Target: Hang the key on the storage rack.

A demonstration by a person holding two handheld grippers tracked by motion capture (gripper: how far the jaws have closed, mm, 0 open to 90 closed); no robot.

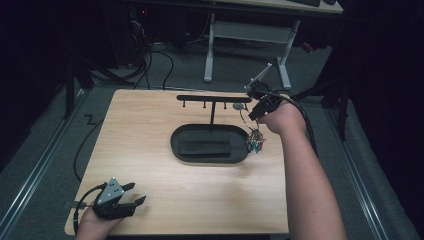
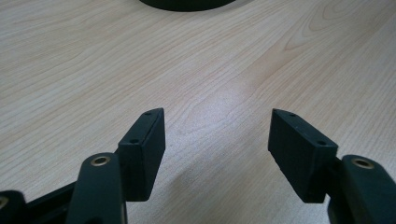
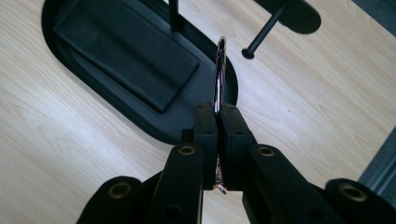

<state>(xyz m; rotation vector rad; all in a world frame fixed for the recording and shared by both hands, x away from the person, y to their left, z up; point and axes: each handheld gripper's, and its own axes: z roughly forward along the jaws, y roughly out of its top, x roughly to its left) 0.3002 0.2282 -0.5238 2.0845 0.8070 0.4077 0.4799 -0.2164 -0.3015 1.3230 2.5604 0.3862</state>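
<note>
Left gripper [image 1: 131, 194]: near left corner of the bench [image 1: 150, 200], held low in the person's left hand [image 1: 95, 227], grey three-cornered plate on top; jaws wide apart with nothing between them, bare wood grain beneath in the left gripper view.

Stand [image 1: 210, 142]: centre of the bench, black; oval base tray holding a dark rectangular pad [image 3: 126, 51], a thin upright post, and a crossbar [image 1: 200, 98] with short pegs hanging from it.

Bracelet [image 1: 255, 142]: a thin chain with a cluster of small coloured charms, hanging in the air just beside the right end of the oval base, below the right end of the crossbar. In the right gripper view its metal ring [image 3: 219, 74] rises edge-on from between the jaws, close to one peg [image 3: 261, 37]; touching or not cannot be told.

Right gripper [image 1: 252, 112]: far right of the bench, held in the person's right hand [image 1: 282, 120], cable trailing; jaws pressed together on the bracelet.
</note>
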